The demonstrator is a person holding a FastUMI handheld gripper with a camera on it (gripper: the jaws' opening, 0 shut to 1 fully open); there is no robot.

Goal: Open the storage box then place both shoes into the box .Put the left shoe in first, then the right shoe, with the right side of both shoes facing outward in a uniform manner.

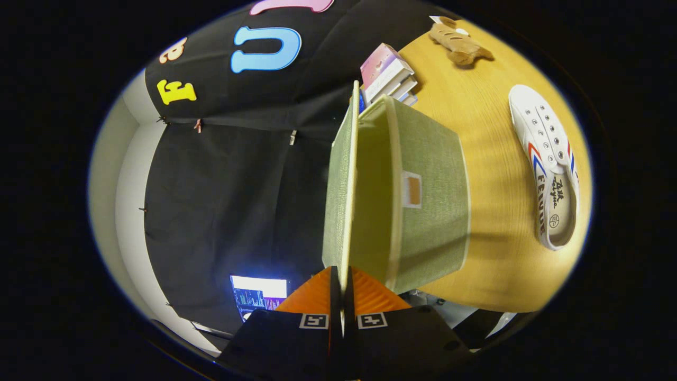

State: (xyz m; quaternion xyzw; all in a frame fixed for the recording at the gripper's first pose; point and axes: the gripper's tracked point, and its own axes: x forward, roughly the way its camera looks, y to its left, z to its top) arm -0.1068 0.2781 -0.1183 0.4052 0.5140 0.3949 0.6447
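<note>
On a pale wooden table (492, 254) in a black-draped booth, seen through a camera rolled well onto its side, a sage-green fabric storage box (428, 211) stands with its hinged lid (338, 185) swung up and away from the open mouth. The lid's thin edge runs straight out from the gripper (342, 296), whose two orange ribbed fingers (370, 299) are pressed together on the lid's near edge, one on each face of the panel. The box is a woven-textured cloth bin with a cream rim around the opening and a small tan tab on a white patch set in the middle of its front wall; its inside is a plain lighter green. Beyond the box's front wall, well apart from it on the tabletop, lies a white canvas shoe (547, 169) with red and blue side stripes, rows of metal eyelets without laces, and dark lettering on its insole. Behind the box, just past its far corner, rests a small stack of books (389, 76), and farther along the table from them lies a brown plush toy (457, 45). On the lid's other side, close to the fingers, a lit screen (259, 296) glows against the dark cloth.
</note>
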